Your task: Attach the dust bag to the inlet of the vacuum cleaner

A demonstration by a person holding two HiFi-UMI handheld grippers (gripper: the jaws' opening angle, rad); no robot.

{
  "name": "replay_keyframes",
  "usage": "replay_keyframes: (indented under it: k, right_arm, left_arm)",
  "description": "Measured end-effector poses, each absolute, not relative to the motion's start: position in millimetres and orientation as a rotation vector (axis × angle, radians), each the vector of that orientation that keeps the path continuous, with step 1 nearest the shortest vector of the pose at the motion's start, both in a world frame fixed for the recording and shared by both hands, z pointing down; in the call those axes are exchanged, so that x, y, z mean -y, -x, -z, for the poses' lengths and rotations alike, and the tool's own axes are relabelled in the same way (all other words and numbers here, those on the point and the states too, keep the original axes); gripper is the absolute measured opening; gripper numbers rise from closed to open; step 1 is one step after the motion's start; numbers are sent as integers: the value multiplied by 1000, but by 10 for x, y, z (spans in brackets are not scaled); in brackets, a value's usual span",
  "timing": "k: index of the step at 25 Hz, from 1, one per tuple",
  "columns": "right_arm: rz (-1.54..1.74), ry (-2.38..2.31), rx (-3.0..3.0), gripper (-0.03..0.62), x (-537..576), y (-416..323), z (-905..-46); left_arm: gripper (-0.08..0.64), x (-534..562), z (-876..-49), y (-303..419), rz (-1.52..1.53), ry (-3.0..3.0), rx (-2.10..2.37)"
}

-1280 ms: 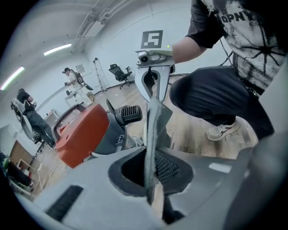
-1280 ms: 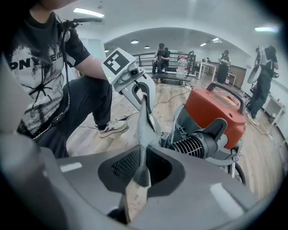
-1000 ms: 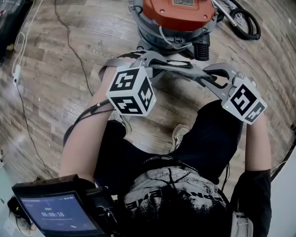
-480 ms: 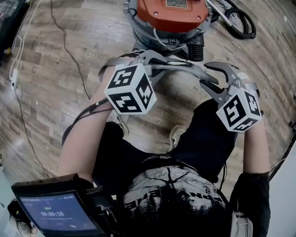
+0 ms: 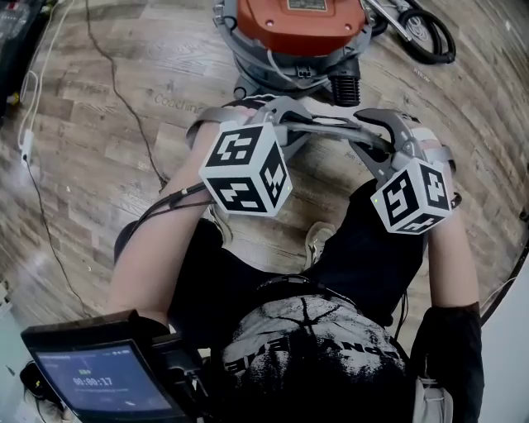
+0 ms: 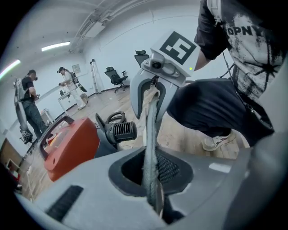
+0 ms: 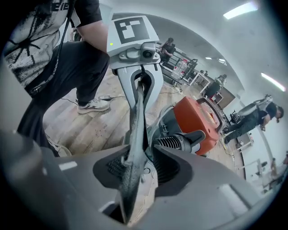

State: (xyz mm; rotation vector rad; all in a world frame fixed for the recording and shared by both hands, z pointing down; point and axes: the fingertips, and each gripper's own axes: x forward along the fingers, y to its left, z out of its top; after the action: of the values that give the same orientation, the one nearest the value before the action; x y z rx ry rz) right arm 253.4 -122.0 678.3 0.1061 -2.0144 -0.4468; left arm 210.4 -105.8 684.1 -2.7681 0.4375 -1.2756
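Just in front of the vacuum cleaner, the grey dust bag hangs stretched between both tongs. The left gripper pinches one end tight. The right gripper has just been closing, but its jaws sit loose around the other end. The bag is not fixed on yet.

Pale wood-plank floor underfoot, a dark cable trailing across it. White walls, a strip light glowing overhead, black office chairs far off, people standing about.
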Motion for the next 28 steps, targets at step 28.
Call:
replay_keyframes:
  k: [28]
  right_arm:
    - [372,-125,2014,38,1715,-2690,-6913]
  left_arm:
    - [26,1489,-6970,-2258,1267,2822,-482]
